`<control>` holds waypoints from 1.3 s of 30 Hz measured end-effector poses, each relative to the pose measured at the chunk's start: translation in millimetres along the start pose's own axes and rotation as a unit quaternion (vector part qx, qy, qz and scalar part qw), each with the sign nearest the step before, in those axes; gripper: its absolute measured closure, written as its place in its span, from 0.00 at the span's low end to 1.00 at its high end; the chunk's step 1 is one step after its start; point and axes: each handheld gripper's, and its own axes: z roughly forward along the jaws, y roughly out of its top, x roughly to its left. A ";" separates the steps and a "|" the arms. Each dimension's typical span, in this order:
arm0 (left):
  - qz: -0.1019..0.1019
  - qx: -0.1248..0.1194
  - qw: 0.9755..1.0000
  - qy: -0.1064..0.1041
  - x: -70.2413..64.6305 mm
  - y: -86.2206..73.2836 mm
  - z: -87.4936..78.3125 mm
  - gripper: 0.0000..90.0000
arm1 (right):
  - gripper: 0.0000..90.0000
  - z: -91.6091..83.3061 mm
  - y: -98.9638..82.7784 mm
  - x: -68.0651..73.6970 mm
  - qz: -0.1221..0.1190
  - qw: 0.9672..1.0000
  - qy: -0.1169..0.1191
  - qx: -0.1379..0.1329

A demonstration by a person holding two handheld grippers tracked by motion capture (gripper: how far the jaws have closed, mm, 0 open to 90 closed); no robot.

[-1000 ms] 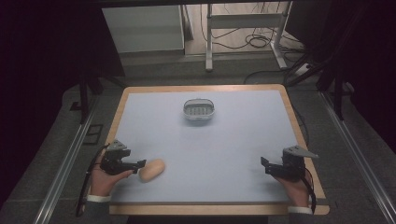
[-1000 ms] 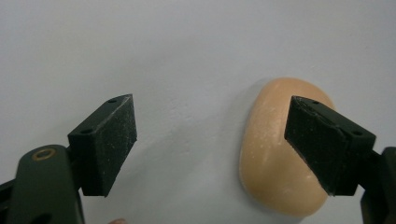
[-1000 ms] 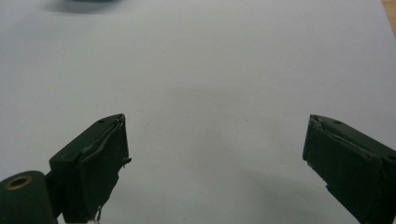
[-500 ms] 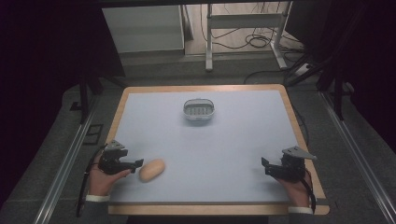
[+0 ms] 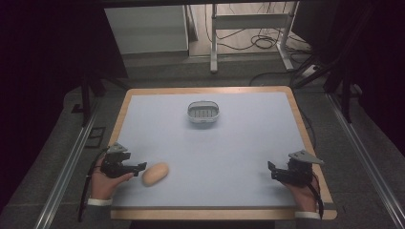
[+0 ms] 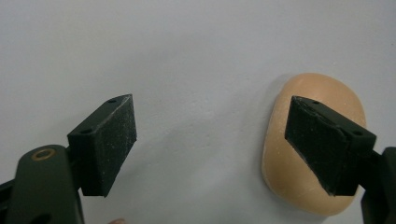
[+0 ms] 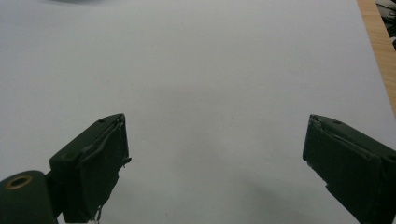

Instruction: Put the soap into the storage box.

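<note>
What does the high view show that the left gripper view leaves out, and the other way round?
High view alone: the small grey basket at the far middle of the table, the right gripper held open near the right edge, the person's hands, and the wooden table border. Left gripper view alone: the close alignment, with the left gripper open and one of its fingers overlapping the tan potato-like object, which sits off to one side rather than between the fingers. Both share: that object, the left gripper and the pale table surface.
</note>
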 end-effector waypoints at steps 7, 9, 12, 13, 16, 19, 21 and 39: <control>0.000 -0.004 1.000 -0.006 -2.1 2.7 -4.8 0.19 | 0.08 -3.0 1.2 -0.3 0.003 1.000 0.003 -0.004; 0.005 -0.007 1.000 -0.020 -4.3 5.0 -8.6 0.19 | 0.08 -4.4 1.8 -0.8 0.001 1.000 0.005 -0.006; 0.011 0.000 1.000 -0.016 -6.7 8.3 -12.0 0.18 | 0.09 -7.4 2.1 -3.2 0.005 1.000 0.005 -0.013; 0.012 0.006 1.000 -0.015 -7.4 9.2 -12.3 0.18 | 0.09 -7.7 1.8 -3.9 0.007 1.000 0.006 -0.013; 0.021 0.016 1.000 -0.015 -11.1 12.9 -13.8 0.19 | 0.09 -7.4 1.0 -3.7 0.003 1.000 0.008 -0.011; 0.030 0.022 0.999 -0.017 -15.0 18.1 -16.3 0.20 | 0.09 -7.6 1.2 -2.8 0.000 1.000 0.006 -0.012; 0.035 0.027 0.999 -0.019 -16.8 21.6 -17.8 0.20 | 0.09 -7.6 1.3 -3.3 0.001 1.000 0.006 -0.014; 0.083 0.071 0.993 -0.049 -34.9 40.0 -21.0 0.18 | 0.09 -8.1 0.3 -4.1 0.000 1.000 -0.002 -0.011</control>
